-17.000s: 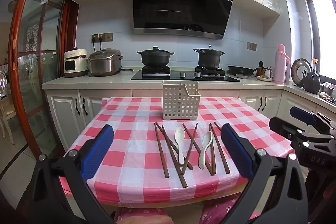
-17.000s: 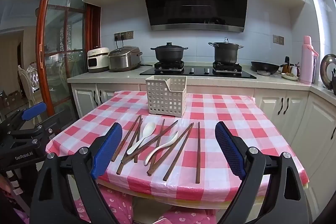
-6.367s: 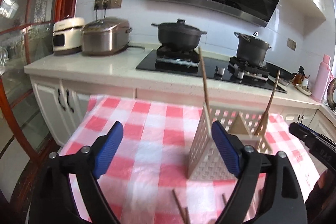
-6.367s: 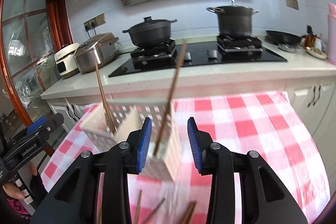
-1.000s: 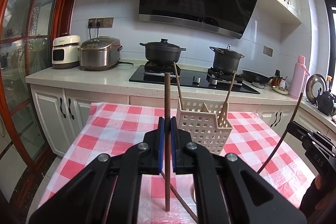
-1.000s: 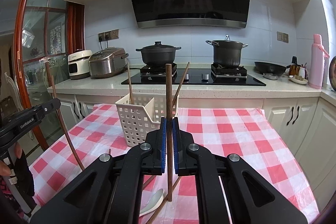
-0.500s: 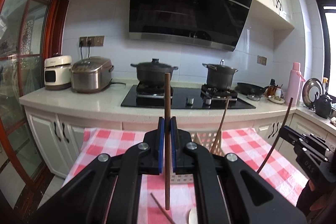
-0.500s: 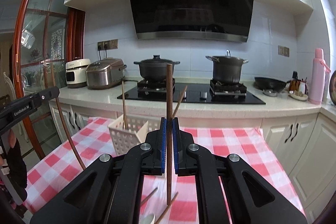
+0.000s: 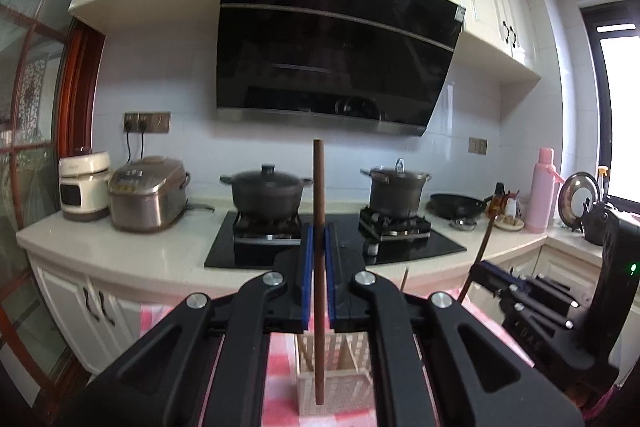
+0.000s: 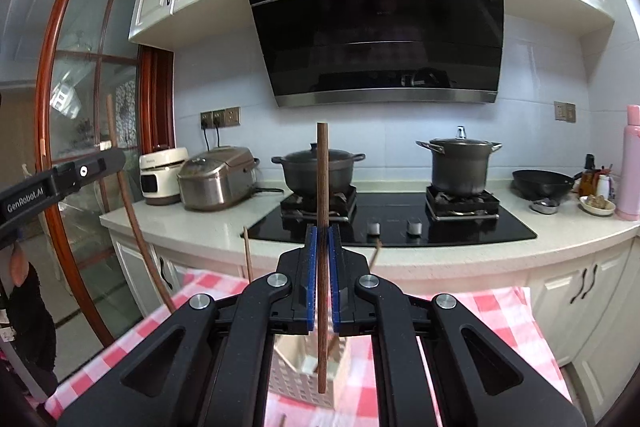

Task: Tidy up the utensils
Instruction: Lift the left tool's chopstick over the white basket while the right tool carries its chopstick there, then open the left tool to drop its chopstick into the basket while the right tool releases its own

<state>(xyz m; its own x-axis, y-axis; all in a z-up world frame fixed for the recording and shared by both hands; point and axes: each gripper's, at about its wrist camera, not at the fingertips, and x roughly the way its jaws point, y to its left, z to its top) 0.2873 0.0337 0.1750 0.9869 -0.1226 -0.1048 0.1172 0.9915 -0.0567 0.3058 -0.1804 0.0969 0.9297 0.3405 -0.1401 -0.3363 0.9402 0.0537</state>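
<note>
My left gripper [image 9: 319, 239] is shut on a brown chopstick [image 9: 318, 195] that stands upright between its blue pads, its lower tip hanging in front of the white slotted basket [image 9: 340, 393]. My right gripper [image 10: 322, 239] is shut on another upright brown chopstick [image 10: 322, 179], above the same basket [image 10: 296, 379]. Two chopsticks lean in the basket [image 10: 247, 255]. In the right wrist view the left gripper [image 10: 60, 179] shows at the left with its curved-looking chopstick [image 10: 132, 223]. In the left wrist view the right gripper [image 9: 532, 303] shows at the right with its chopstick [image 9: 478, 259].
The basket stands on a table with a red-and-white checked cloth [image 10: 504, 331]. Behind it runs a counter [image 9: 132, 247] with a black hob [image 10: 452, 223], two dark pots [image 9: 266, 193], a rice cooker [image 9: 148, 193] and a pink flask [image 9: 542, 189]. A person's hand [image 10: 18, 263] is at the left.
Both grippers have risen with their chopsticks and come closer to the counter. The basket and table have sunk low in both views; the loose utensils on the cloth have dropped out of view.
</note>
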